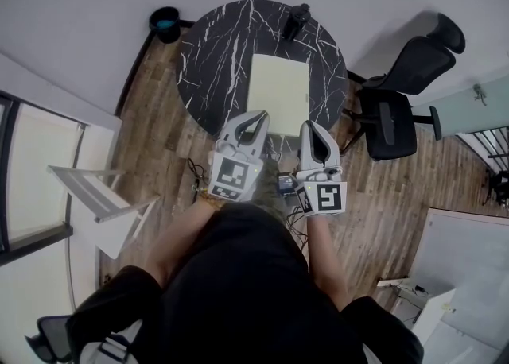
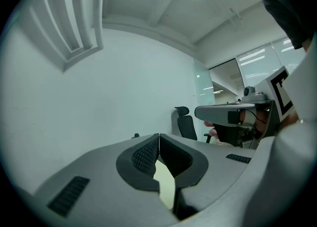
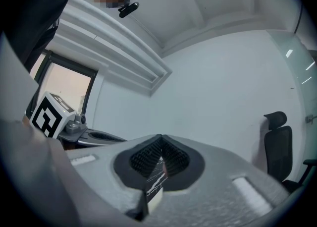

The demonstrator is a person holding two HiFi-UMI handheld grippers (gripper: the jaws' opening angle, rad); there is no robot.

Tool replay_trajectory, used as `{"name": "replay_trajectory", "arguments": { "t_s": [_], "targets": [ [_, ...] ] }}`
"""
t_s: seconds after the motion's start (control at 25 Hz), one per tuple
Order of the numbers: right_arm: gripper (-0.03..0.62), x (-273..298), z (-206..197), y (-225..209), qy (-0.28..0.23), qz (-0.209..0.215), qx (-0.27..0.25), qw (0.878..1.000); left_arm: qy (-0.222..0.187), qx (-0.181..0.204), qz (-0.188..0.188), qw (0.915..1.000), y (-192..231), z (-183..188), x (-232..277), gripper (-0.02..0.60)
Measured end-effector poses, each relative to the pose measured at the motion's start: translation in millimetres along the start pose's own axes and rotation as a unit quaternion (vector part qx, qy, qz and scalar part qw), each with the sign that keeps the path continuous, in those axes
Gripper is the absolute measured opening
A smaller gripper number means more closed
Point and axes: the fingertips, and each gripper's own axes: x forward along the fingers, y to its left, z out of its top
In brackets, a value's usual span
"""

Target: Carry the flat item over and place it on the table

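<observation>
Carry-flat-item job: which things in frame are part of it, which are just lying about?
Job: pale flat sheet, lying on the round marble table; left gripper and right gripper, both shut, holding nothing.
Lying about: black office chair, blue bin, dark object at the table's far edge, white rack.

a black swivel office chair (image 1: pixel 394 112) stood on brown wood-plank floor (image 1: pixel 151 128) beside a round black marble worktop (image 1: pixel 215 60); white wall (image 1: pixel 79 5) beyond.

You have the pale yellow flat sheet (image 1: pixel 278 84) lying flat on the black marble table (image 1: pixel 215 60), just beyond both jaws.
</observation>
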Motion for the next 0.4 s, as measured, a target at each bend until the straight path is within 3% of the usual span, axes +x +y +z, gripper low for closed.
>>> {"name": "replay_trajectory", "arguments": {
  "t_s": [0.4],
  "targets": [
    [-0.005,3.0,-7.8,-8.4,0.007,0.004,0.006,1.000,0.012,-0.003,0.005,0.9999,0.6,-7.9,6.6,0.009]
  ]
}}
